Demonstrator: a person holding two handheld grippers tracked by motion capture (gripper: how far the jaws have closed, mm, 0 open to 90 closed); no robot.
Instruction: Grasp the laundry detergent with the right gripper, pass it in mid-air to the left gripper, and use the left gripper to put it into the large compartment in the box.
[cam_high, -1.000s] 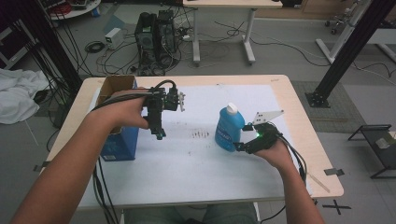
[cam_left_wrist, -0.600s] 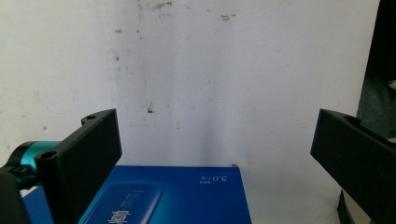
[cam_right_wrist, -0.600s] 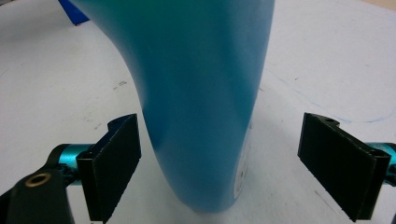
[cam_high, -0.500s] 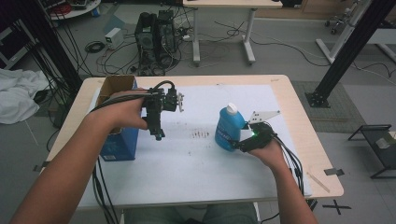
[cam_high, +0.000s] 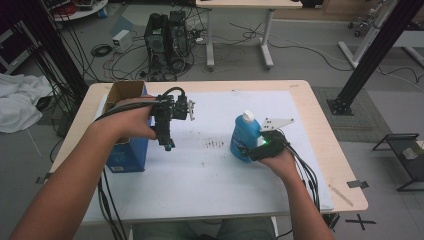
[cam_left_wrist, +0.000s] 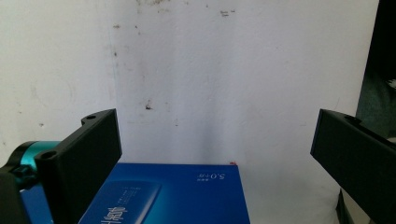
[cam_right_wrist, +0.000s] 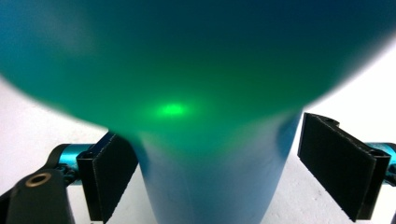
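A blue bottle (cam_high: 244, 137) with a white cap stands upright on the white sheet, right of centre. My right gripper (cam_high: 254, 148) reaches in low from the right, its jaws either side of the bottle's base. In the right gripper view the bottle (cam_right_wrist: 210, 182) stands between the open jaws of my right gripper (cam_right_wrist: 215, 135); one jaw is at its side and the other stands apart. My left gripper (cam_high: 168, 144) hangs above the sheet, pointing down, beside a blue box (cam_high: 125, 152). In its own view my left gripper (cam_left_wrist: 217, 116) is wide open and holds nothing, with the blue box (cam_left_wrist: 173, 196) below.
The blue box has an open cardboard top (cam_high: 127, 90) and stands at the table's left. The wooden table edge (cam_high: 325, 135) runs along the right. Cables trail from both grippers toward the front. Beyond the table are a computer tower (cam_high: 165, 35) and floor cables.
My right gripper has slid left toward the bottle, bringing its jaws around the base. The left gripper has hardly moved.
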